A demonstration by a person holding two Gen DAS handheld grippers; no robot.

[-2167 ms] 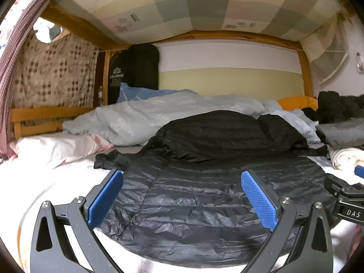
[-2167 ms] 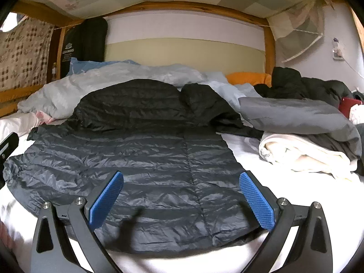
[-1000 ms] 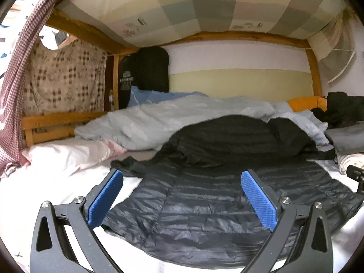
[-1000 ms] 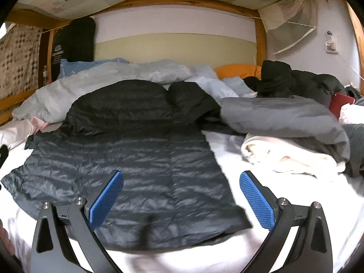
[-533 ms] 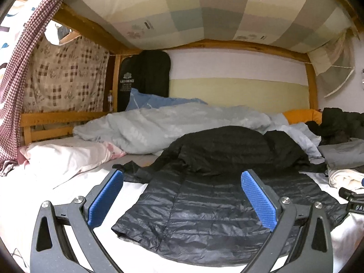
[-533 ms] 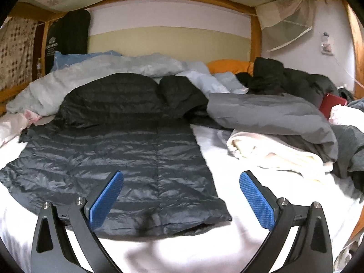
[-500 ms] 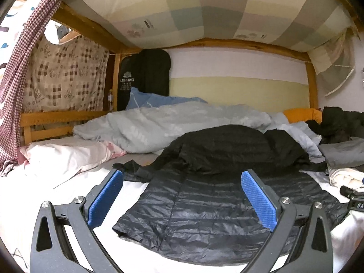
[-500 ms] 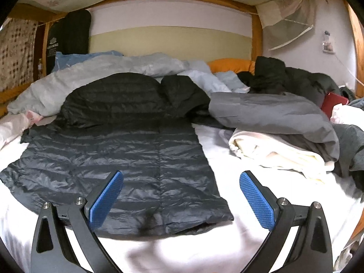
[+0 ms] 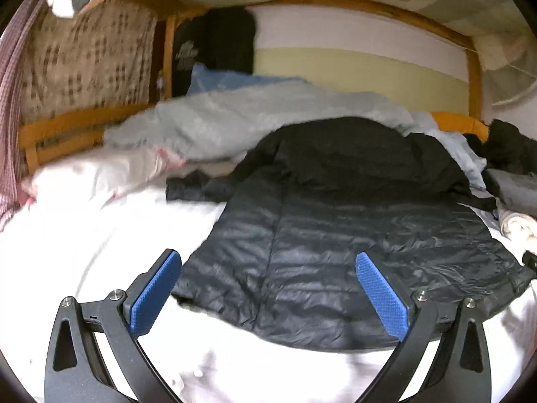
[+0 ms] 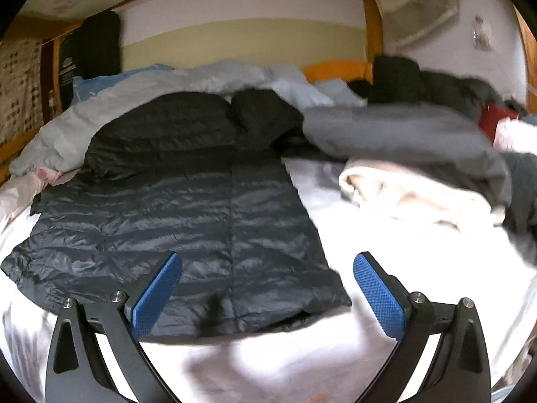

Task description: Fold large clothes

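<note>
A dark quilted puffer jacket (image 9: pixel 335 235) lies spread flat on the white bed sheet (image 9: pixel 84 252), hem toward me, hood bunched at the far end against the duvet. My left gripper (image 9: pixel 268 294) hovers open over the jacket's near left hem corner, nothing between its blue pads. In the right wrist view the same jacket (image 10: pixel 188 221) fills the left and middle. My right gripper (image 10: pixel 266 294) stands open above the jacket's near right hem corner, its right pad over bare sheet (image 10: pixel 386 241). Both views are motion-blurred.
A pale grey duvet (image 9: pixel 251 121) and a pink-white pillow (image 9: pixel 100 178) lie at the back left by the wooden rail (image 9: pixel 67 127). A pile of grey, cream and black clothes (image 10: pixel 419 154) sits at the right. A bunk underside hangs low overhead.
Both grippers have dropped lower and tilted down toward the jacket's hem; the left one shifted left, the right one shifted right. Both stayed open and the jacket has not moved.
</note>
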